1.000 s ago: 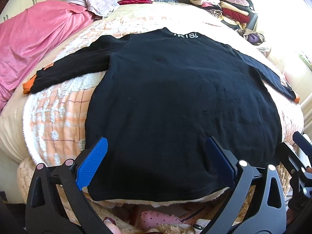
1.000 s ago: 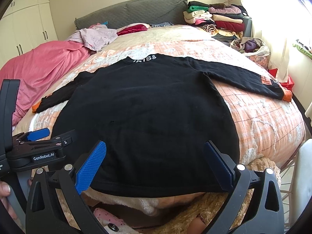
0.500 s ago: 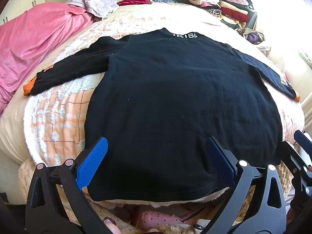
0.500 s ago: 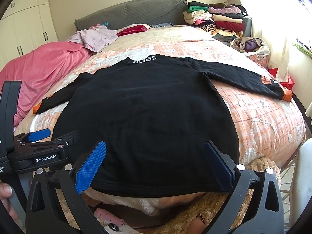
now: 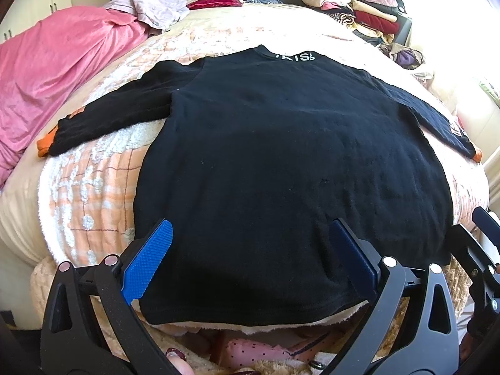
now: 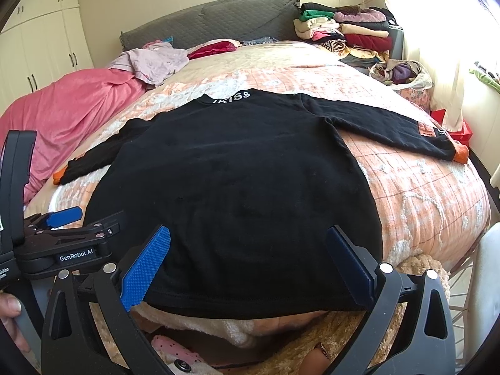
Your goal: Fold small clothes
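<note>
your left gripper (image 5: 250, 261) and right gripper (image 6: 248, 259) hover at the hem of the black long-sleeved shirt (image 5: 281, 162) spread flat on the bed (image 6: 431, 193), both jaws wide apart, empty.

Counting one black long-sleeved top (image 5: 281, 162) lying flat mid-frame, with two sleeves, each ending in one orange cuff: one at the left edge (image 5: 43, 147), one at the right edge (image 5: 477, 155). Showing one line of white lettering (image 5: 295, 56) at the collar, upper centre. Spotting one pink blanket (image 5: 56, 72) at upper left, one pale lilac garment (image 5: 153, 6) and one dark red garment (image 5: 215, 1) along the top, and one stack of folded clothes (image 5: 353, 3) at upper right. Showing two grippers: left gripper (image 5: 250, 259) and right gripper (image 6: 248, 261) at bottom centre of their own views, each with two blue fingers spread wide.
</note>
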